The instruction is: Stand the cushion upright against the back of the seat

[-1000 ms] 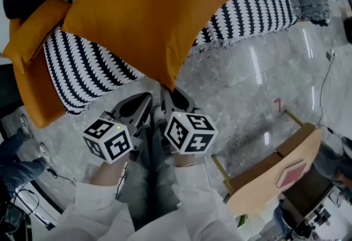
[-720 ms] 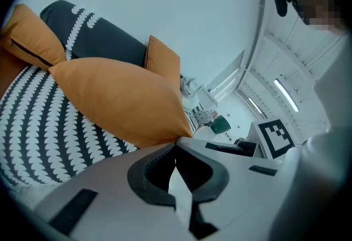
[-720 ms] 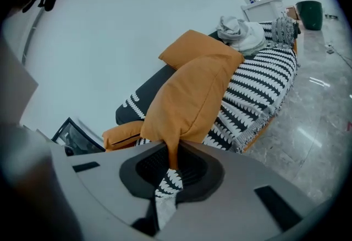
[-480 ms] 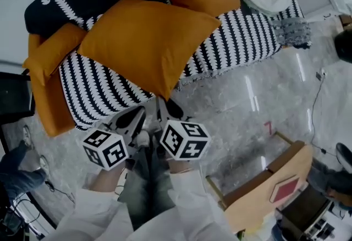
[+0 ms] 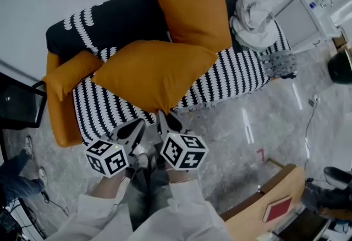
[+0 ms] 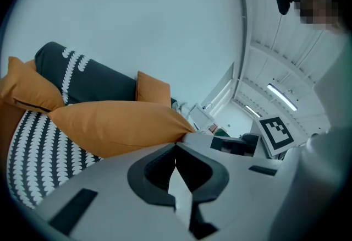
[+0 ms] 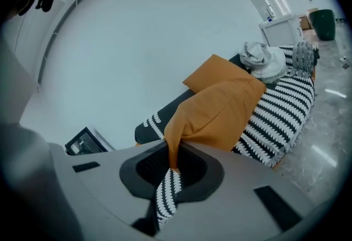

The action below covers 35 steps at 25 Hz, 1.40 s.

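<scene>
**Item 1. Right tool** [image 7: 170, 149]: nearest the person. Clenched on the near corner of the cushion [image 5: 157, 72], with a fold of orange fabric pinched between the jaws.

**Item 2. Left tool** [image 6: 175, 144]: just beside the right one. Jaws together at the tip of the same corner. The bite looks very thin, catching little more than the seam.

**Item 3. Cushion:** large, orange and soft. It is held by one corner only and lies roughly flat over the front half of the striped seat [image 5: 104, 108]. It is not yet upright and is well apart from the sofa back [image 5: 121, 17]. Whether its far edge rests on the seat cannot be told.

**Item 4. Small orange cushion** [image 5: 69, 72]: at the left arm of the sofa.

**Item 5. Second large cushion** [image 5: 192, 9]: already upright against the back, right of centre.

**Item 6. White cloth bundle** [image 5: 253, 11]: at the far right end of the sofa.

**Hazards, as judged:**
- Both grips share one corner, so the fabric could slip out, the left grip first.
- The free bulk may sag or swing, and the cushion could slide off the front edge onto the floor [image 5: 236, 124].
- If tipped up too close to the right, it may knock over the second large cushion.
- Once released, a soft filling may slump forward rather than stand.
</scene>
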Each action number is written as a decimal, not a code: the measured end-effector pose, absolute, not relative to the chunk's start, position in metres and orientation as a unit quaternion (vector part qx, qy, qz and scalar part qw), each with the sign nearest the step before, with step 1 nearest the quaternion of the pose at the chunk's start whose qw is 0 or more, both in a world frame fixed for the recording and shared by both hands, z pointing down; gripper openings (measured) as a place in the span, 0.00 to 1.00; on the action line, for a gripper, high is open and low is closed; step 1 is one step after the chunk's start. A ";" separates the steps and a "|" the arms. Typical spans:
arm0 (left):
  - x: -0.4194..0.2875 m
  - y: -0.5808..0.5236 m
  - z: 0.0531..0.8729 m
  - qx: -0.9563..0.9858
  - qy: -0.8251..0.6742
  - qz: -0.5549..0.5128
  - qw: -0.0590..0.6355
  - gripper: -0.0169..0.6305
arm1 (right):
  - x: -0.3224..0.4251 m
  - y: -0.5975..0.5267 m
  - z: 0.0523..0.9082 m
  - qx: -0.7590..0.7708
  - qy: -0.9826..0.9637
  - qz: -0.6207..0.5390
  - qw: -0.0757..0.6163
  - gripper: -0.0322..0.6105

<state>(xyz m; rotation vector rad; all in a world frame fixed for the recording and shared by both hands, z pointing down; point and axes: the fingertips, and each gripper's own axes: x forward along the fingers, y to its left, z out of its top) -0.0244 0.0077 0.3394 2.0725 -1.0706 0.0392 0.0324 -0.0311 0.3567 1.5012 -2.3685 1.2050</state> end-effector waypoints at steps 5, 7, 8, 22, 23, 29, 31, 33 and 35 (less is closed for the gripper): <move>-0.034 -0.004 0.297 0.828 -0.429 0.006 0.362 0.04 | 0.029 -0.048 0.302 0.487 -0.789 0.374 0.027 0.10; -0.040 -0.009 0.282 0.828 -0.436 -0.001 0.353 0.04 | 0.024 -0.052 0.280 0.482 -0.796 0.366 0.017 0.10; -0.043 -0.011 0.275 0.828 -0.439 -0.005 0.348 0.04 | 0.023 -0.053 0.272 0.480 -0.799 0.363 0.013 0.10; -0.074 -0.019 0.206 0.830 -0.476 0.011 0.291 0.04 | -0.014 -0.078 0.201 0.426 -0.831 0.357 0.005 0.10; -0.076 -0.021 0.203 0.828 -0.480 0.007 0.289 0.04 | -0.018 -0.079 0.200 0.419 -0.835 0.357 0.007 0.10; -0.084 -0.032 0.181 0.826 -0.494 -0.018 0.271 0.04 | -0.021 -0.086 0.195 0.414 -0.843 0.342 0.030 0.10; -0.086 -0.040 0.174 0.827 -0.495 -0.027 0.267 0.04 | -0.018 -0.095 0.185 0.419 -0.844 0.333 0.029 0.10; -0.089 -0.047 0.169 0.825 -0.497 -0.033 0.266 0.04 | -0.020 -0.103 0.177 0.419 -0.846 0.328 0.027 0.10; -0.091 -0.052 0.168 0.823 -0.499 -0.039 0.269 0.04 | -0.024 -0.108 0.176 0.411 -0.850 0.327 0.029 0.10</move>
